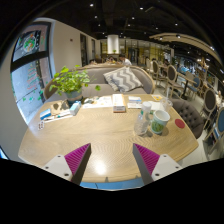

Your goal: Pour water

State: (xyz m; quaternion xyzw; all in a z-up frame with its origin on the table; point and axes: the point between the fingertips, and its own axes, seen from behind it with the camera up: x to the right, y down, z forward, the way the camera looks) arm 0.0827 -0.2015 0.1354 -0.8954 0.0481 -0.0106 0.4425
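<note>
The gripper (112,160) is held open, empty; crowded pale cups (152,121) on the round wooden table (95,135) could be knocked.

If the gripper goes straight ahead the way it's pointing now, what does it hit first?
Probably nothing soon. The open gripper faces bare wooden table; farther along that line lies a book. The cups sit off toward the right finger's side, though depth is unclear.

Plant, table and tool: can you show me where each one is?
plant (70,80), gripper view, on its green leaves.
table (105,130), gripper view, on its bare wooden top.
tool (112,158), gripper view, between its open fingertips.
</note>
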